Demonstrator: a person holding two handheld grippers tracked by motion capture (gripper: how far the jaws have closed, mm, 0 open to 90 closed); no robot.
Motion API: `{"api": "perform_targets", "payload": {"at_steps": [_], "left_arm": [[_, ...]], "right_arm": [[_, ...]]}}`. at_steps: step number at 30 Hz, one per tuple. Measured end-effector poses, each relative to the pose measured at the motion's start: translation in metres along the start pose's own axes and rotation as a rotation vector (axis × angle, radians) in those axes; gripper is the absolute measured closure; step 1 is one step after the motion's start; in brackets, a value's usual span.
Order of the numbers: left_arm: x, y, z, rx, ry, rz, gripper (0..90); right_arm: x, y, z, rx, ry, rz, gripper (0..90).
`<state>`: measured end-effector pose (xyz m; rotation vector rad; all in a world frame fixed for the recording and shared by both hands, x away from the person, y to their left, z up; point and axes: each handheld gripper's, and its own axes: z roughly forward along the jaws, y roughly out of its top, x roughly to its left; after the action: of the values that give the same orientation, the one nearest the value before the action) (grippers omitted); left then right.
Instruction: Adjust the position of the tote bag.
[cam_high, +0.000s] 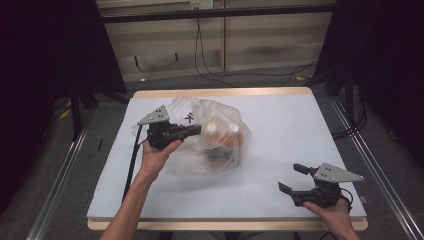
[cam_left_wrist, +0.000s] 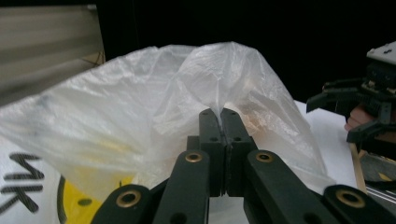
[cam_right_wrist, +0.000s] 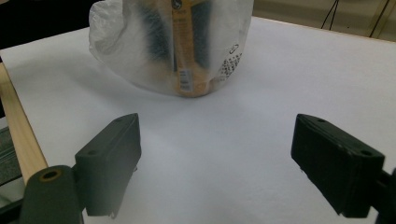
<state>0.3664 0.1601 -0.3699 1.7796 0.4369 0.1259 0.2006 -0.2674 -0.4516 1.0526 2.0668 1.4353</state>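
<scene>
Here a thin see-through plastic bag (cam_high: 212, 137) is seen lying a little left of the middle of the white tabletop (cam_high: 280, 130), with orange and pale things inside it that cannot be made out sharply. The left tongs (cam_high: 196, 129) are held at the bag's left side and are clamped together on a fold of its film — in the left gripper view the film (cam_left_wrist: 219, 100) is pinched between the two black jaws, which meet flat against each other, and the bag balloons up and away behind them. Black lettering and a yellow patch are visible on the bag at the lower left of that view.

The right tongs (cam_high: 294, 178) are held well apart from the bag, near the tabletop's front right corner, with the jaws spread wide and nothing between them. In the right gripper view the bag (cam_right_wrist: 173, 42) is seen beyond the open jaws, resting on the tabletop, with a yellow label and dark shapes showing through the film — bare white surface lies between it and the jaws.
</scene>
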Motion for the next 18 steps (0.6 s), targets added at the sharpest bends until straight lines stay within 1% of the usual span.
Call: {"api": "perform_targets", "payload": {"at_steps": [1, 5, 6, 7, 9, 10, 12, 13, 15, 16, 17, 18], "left_arm": [[-0.002, 0.003, -0.001, -0.009, 0.005, 0.009, 89.4], [-0.011, 0.015, -0.002, -0.052, -0.002, 0.035, 89.5], [-0.013, 0.019, -0.001, -0.045, -0.007, 0.048, 89.4], [-0.016, 0.023, 0.001, -0.058, -0.017, 0.053, 89.5], [-0.02, 0.029, 0.005, -0.057, -0.022, 0.065, 89.5], [-0.022, 0.033, 0.008, -0.059, -0.027, 0.064, 89.5], [-0.026, 0.041, 0.013, -0.047, -0.031, 0.081, 89.5], [-0.028, 0.047, 0.015, -0.036, -0.039, 0.098, 89.5], [-0.033, 0.057, 0.018, -0.047, -0.053, 0.107, 89.5], [-0.037, 0.066, 0.021, -0.048, -0.067, 0.117, 89.5], [-0.037, 0.066, 0.021, -0.048, -0.067, 0.117, 89.5], [-0.042, 0.071, 0.023, -0.05, -0.066, 0.132, 89.5]], "right_arm": [[0.0, 0.0, 0.0, -0.001, 0.0, 0.004, 15.5], [-0.001, 0.0, 0.001, 0.004, -0.001, -0.001, 15.5], [0.0, 0.0, 0.002, 0.007, -0.001, 0.003, 15.5], [0.0, 0.0, 0.002, 0.011, -0.003, 0.001, 15.5], [0.0, 0.0, 0.002, 0.012, -0.005, 0.002, 15.5], [-0.001, 0.0, 0.003, 0.011, -0.004, -0.001, 15.5], [-0.001, 0.0, 0.002, 0.01, -0.007, -0.001, 15.5], [-0.001, 0.0, 0.001, 0.007, -0.006, 0.0, 15.5], [-0.001, 0.0, 0.0, 0.006, -0.008, -0.001, 15.5], [-0.001, 0.0, 0.0, 0.003, -0.007, 0.002, 15.5], [-0.001, 0.0, 0.0, 0.003, -0.007, 0.002, 15.5], [-0.002, 0.0, 0.0, 0.004, -0.006, 0.004, 15.5]]}}
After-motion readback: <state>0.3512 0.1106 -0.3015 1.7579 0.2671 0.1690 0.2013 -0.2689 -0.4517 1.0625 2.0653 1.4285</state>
